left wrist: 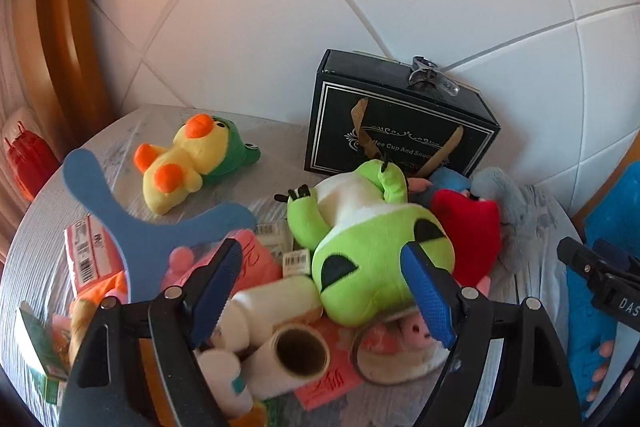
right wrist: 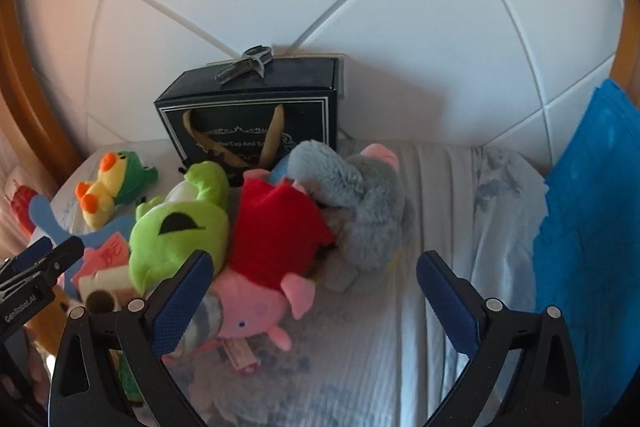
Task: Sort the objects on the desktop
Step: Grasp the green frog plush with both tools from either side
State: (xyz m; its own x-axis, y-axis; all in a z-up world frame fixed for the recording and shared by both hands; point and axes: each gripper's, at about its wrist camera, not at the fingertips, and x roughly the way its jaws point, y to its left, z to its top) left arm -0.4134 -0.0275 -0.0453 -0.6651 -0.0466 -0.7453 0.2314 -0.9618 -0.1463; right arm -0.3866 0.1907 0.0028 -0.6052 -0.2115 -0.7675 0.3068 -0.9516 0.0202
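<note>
Your left tongs [left wrist: 324,291] and right tongs [right wrist: 316,301] both gape empty over the worktop [right wrist: 440,187]; the green alien plush [left wrist: 372,251] half-buries the pig plush [right wrist: 260,303], and the black gift box [left wrist: 396,123] is closed.

The alien plush [left wrist: 360,247] is covering part of the box [left wrist: 400,115] lettering; beside it, the pig [right wrist: 260,291] is lying half buried.
</note>
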